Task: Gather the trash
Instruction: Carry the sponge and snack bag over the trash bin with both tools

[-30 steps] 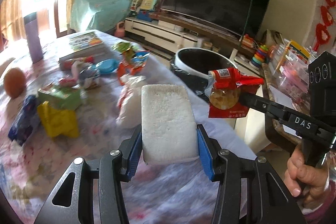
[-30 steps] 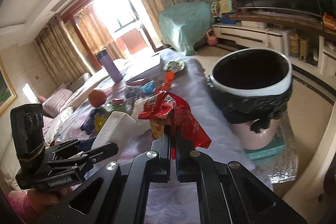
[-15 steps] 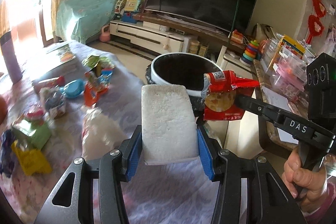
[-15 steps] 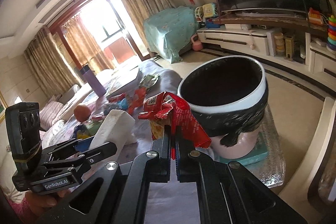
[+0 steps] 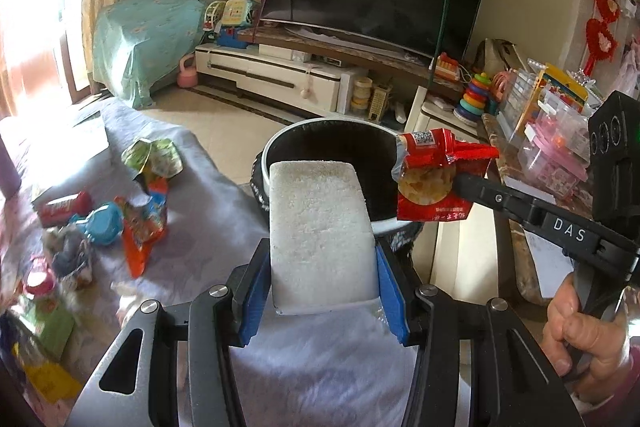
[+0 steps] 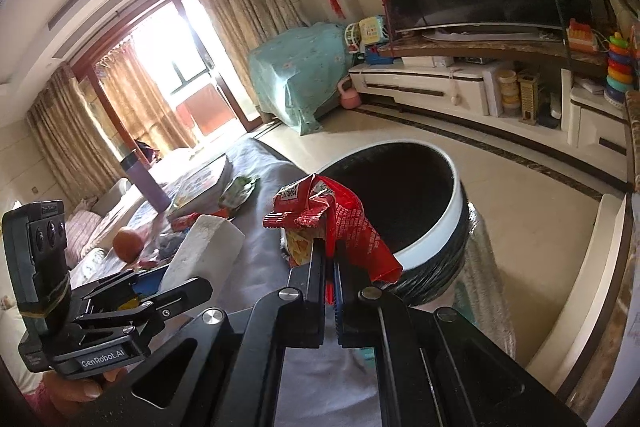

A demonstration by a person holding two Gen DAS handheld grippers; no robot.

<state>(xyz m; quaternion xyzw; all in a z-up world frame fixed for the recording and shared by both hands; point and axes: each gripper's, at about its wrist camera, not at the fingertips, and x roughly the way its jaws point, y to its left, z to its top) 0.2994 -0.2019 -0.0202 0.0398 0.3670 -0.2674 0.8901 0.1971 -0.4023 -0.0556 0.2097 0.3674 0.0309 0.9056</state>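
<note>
Both grippers loaded at the bin

Left gripper (image 5: 322, 267) pinched the white block (image 5: 320, 231), level, by the bin (image 5: 320, 135) rim; right gripper (image 6: 330, 259) clamped the red wrapper (image 6: 340, 219), reaching over the bin's mouth.

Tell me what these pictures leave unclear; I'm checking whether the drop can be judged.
- Bin contents: both views, black liner too dark.
- Foam block underside: left view, hidden by the left gripper.
- Snack wrapper lower part: right view, hidden inside the right gripper.
- Table litter: left view, blurred.
</note>
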